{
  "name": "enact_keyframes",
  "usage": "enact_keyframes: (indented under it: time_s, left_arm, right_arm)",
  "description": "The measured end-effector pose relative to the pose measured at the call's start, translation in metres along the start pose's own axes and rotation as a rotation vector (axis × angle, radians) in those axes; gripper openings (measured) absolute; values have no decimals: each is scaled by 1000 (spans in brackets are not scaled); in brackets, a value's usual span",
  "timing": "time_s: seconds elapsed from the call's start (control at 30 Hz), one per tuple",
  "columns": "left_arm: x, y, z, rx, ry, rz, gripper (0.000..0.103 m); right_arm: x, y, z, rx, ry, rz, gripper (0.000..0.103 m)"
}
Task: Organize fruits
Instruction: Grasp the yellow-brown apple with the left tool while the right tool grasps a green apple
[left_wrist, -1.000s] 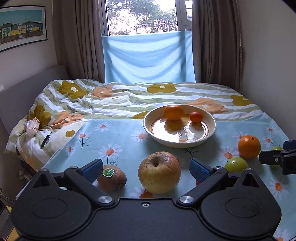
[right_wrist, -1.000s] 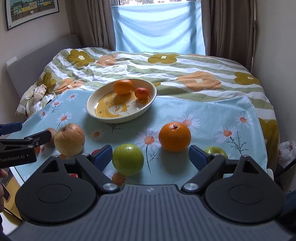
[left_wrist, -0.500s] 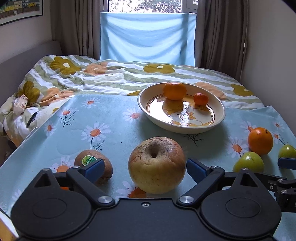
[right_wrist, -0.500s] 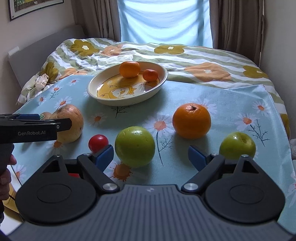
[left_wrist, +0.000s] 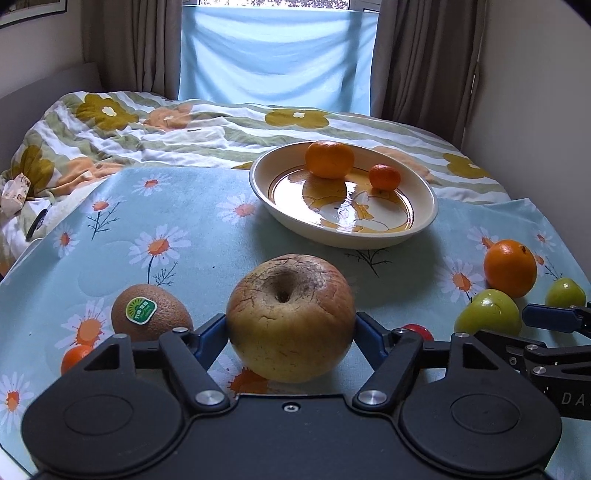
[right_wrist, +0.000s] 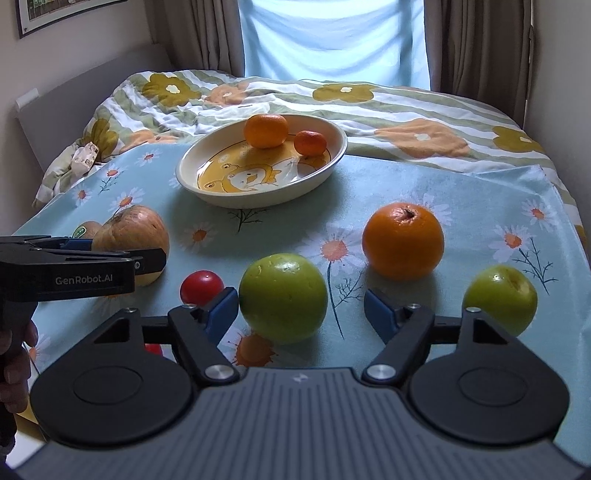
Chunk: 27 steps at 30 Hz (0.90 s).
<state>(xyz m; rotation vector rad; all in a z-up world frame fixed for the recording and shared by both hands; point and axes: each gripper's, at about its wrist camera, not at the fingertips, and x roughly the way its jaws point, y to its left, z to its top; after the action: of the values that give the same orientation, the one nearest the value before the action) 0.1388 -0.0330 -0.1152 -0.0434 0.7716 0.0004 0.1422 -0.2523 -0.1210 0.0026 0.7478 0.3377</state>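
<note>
small orange fruit (left_wrist: 75, 357) half hidden behind left tongs, framed picture (right_wrist: 66, 11) cropped

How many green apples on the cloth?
2. A larger green apple sits between the right gripper's closing jaws; a smaller green apple lies right of it. None visibly hidden.

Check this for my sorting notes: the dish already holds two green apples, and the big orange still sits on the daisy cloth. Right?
Not quite. The dish holds two orange citrus fruits, a larger mandarin and a smaller one, not green apples; the right wrist view shows this. The big orange does still sit on the daisy cloth.
</note>
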Motion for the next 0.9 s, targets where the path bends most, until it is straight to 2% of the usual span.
enact_keyframes:
  time_s: [0.33,0.6,0.67,0.9]
  left_arm:
    - [-12,6,-10,10,-1,14,77]
    - [-19,8,-15,20,-7,11,77]
    - [-22,9,-16,22,-15,11,77]
    - [-38,8,-14,20,-39,16,77]
  right_arm:
    - [8,7,-1,0,18,12,81]
    - [14,8,-1,9,16,13,81]
    - [15,8,-2,14,20,16,70]
    - [2,10,1,9,4,9,70]
